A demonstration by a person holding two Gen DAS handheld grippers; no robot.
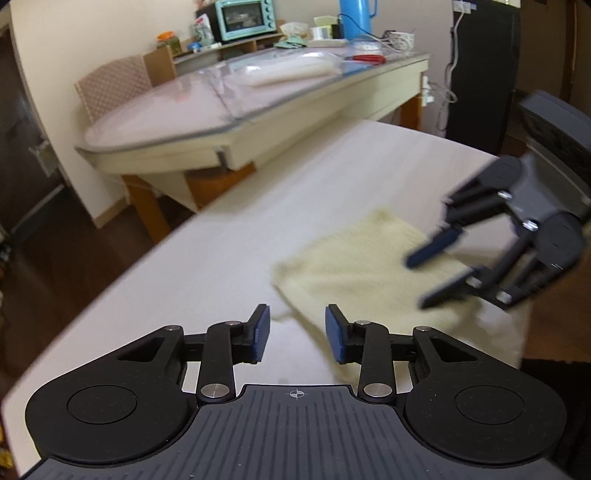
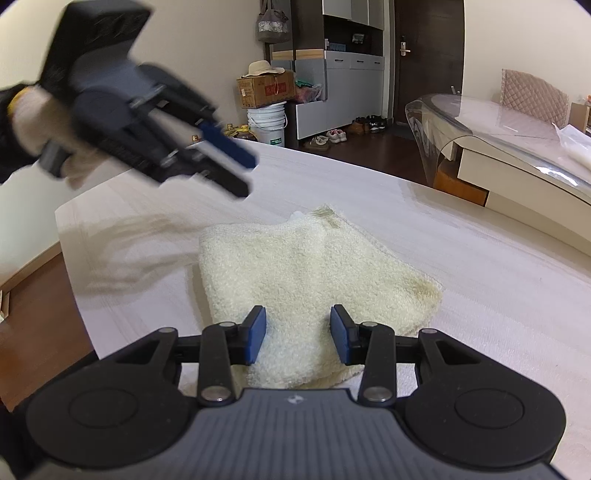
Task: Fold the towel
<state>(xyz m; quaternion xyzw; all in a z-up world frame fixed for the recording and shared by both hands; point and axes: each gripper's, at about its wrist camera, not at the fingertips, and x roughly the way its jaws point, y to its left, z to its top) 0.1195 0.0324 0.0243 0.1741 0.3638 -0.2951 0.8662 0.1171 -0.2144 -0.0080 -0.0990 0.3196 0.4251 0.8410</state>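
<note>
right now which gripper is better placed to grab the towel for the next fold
Right. The right gripper is open directly over the towel. The left gripper is also open but sits off the towel's corner, mostly above bare table.

Pale worktop (image 2: pixel 443 258) up front, dark wood floor (image 1: pixel 55 266) below; glass-topped table (image 1: pixel 184 110) behind carries a teal oven (image 1: pixel 245 18); grey cabinets (image 2: pixel 332 92) flank a dark door (image 2: pixel 424 55).

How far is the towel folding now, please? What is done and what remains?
Done: the towel lies folded into a compact stack on the table. In hand: nothing; left tongs and right tongs are both open and empty above it. Left: perhaps one more fold or tidying the uneven far corner.
</note>
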